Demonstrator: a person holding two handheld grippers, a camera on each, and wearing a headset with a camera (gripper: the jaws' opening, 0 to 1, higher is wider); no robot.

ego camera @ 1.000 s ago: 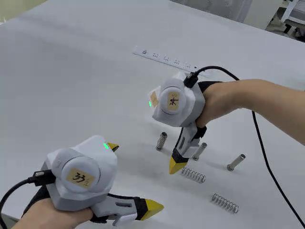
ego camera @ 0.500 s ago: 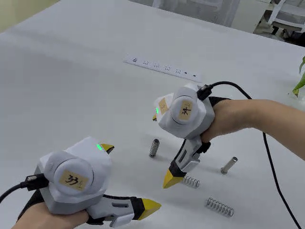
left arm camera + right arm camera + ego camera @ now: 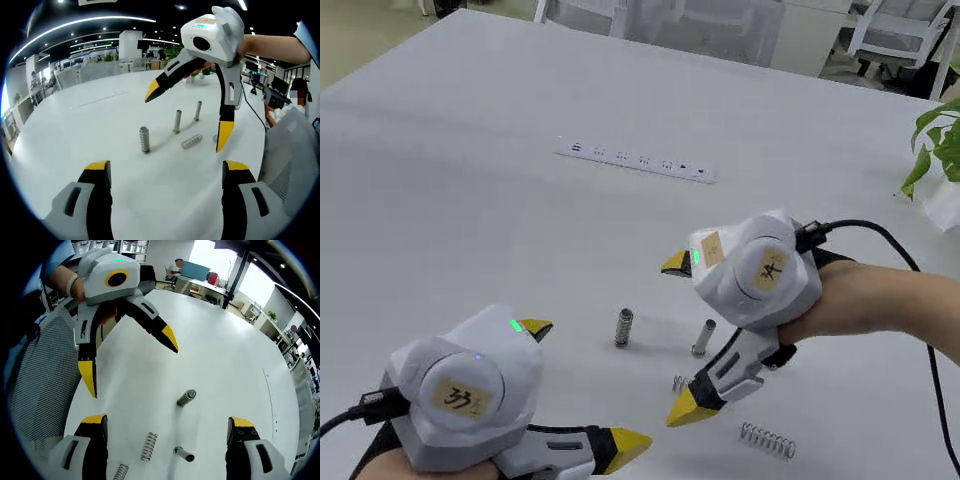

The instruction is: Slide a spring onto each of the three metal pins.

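Steel coil-covered pin (image 3: pixel 624 327) stands upright, a bare pin (image 3: pixel 704 338) just right of it, a loose spring (image 3: pixel 767 440) beyond. Left gripper (image 3: pixel 580 385) and right gripper (image 3: pixel 680 337) flank it, both spread wide, empty.

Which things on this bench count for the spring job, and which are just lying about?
Job:
spring-fitted pin
bare pin
second bare pin
loose spring
second loose spring

Lying about:
power strip
plant
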